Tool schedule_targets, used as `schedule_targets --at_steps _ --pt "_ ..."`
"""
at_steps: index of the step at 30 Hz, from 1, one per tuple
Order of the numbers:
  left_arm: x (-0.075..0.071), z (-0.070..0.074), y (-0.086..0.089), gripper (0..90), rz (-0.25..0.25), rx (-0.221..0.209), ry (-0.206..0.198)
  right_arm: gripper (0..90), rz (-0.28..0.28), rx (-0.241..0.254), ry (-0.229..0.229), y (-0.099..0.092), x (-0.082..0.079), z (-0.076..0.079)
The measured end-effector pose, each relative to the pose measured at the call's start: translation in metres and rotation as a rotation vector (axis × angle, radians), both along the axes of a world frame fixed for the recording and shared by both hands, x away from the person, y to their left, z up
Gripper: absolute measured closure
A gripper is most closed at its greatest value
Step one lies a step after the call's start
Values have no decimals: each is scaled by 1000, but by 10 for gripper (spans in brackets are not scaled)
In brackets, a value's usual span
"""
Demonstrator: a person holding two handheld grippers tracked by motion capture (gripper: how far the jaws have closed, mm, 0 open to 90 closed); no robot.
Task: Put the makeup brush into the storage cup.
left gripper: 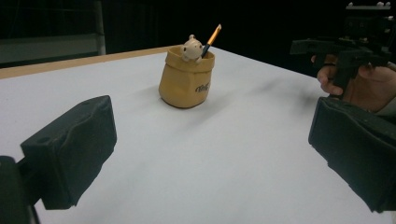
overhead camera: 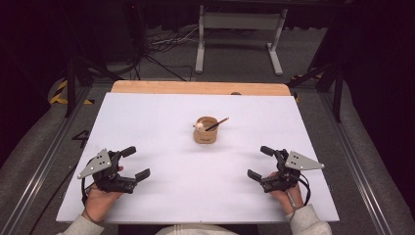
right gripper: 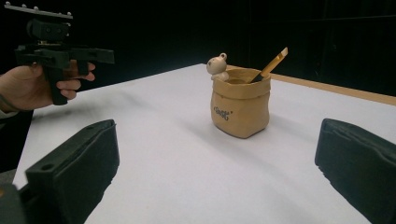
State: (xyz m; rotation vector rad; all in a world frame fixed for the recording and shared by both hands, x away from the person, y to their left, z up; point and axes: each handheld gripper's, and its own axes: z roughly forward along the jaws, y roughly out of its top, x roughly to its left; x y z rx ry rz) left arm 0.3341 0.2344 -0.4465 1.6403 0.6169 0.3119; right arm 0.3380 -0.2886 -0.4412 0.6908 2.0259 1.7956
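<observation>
Fingers [overhead camera: 128, 152] spread both sides; pen [overhead camera: 217, 124] in pot [overhead camera: 205, 131]; table [overhead camera: 161, 117] between bare.

Each hand-held gripper, left [overhead camera: 136, 163] and right [overhead camera: 261, 162], is black with thick padded jaws, a grey three-cornered plate and a black cable; the sleeves [overhead camera: 309, 221] are light grey.

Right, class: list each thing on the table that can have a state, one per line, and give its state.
Pot: upright on the table, open at the top, touched by neither gripper.
Pencil: standing in the pot, leaning, its end sticking out over the rim.
Bear figure: perched at the pot's rim.
Left hand-held gripper: jaws open, holding nothing.
Right hand-held gripper: jaws open, holding nothing.
</observation>
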Motion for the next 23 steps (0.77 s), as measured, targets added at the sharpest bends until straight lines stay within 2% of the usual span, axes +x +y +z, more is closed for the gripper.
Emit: schedule_targets --at_steps 3,6,13,23 --pt "1 -3 1 19 11 1 -2 3 4 7 3 -1 1 -1" --pt "0 -5 1 19 19 21 -14 3 4 13 9 -1 1 -2" --pt "0 -11 1 19 8 26 -21 3 4 7 15 -1 1 -2" --pt "0 -11 1 17 11 -4 -6 3 9 2 11 1 2 -2"
